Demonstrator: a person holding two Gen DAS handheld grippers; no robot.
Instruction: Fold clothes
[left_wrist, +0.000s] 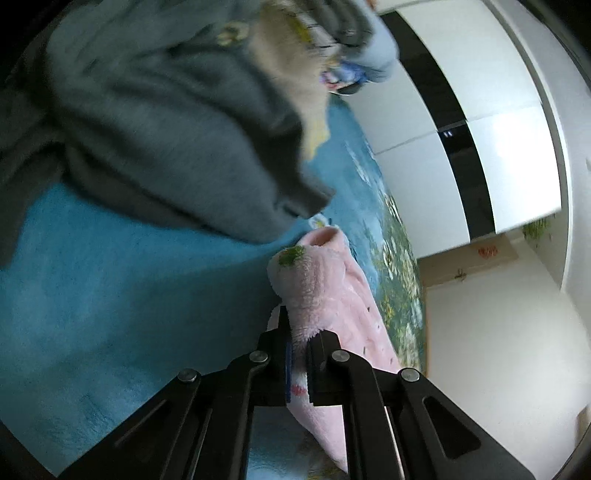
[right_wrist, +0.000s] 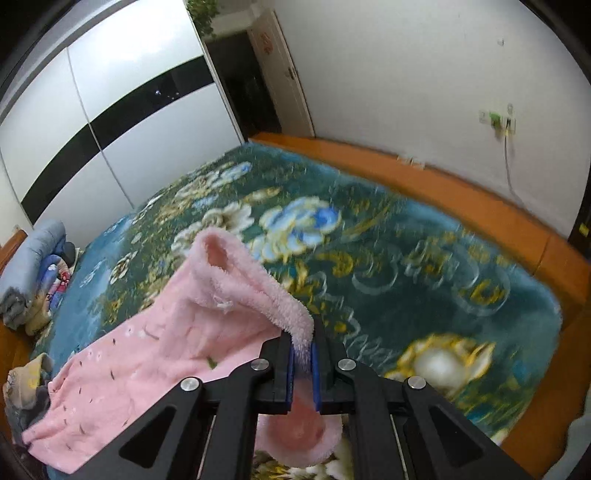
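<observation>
The left wrist camera looked forward over its tongs (left_wrist: 297, 354), rolled sideways, close above the bed (left_wrist: 110, 295), with the wardrobe (left_wrist: 517, 166) at 3 o'clock. The right wrist camera looked down along its tongs (right_wrist: 303, 354), upright, across the bed (right_wrist: 406, 277). Both views shared the pink garment (left_wrist: 325, 291) (right_wrist: 166, 332), wardrobe (right_wrist: 129, 110) and bed.

The pink garment (right_wrist: 155, 343) is a fluffy, deep-piled fleece cloth, matt, with a looped terry-like nap along its rolled edge, and the grey garment (left_wrist: 166, 122) looks like a soft, fuzzy knit. The bed blanket (right_wrist: 369, 266) is plush and shaggy with a slight sheen, set in a smooth, polished wooden bed frame (right_wrist: 480, 206). The tongs (right_wrist: 303, 354) are matt black plastic with shiny metal rivets and blue rubbery pads, and the wardrobe doors (right_wrist: 122, 92) are glossy white panels crossed by a mirror-like black band.
</observation>
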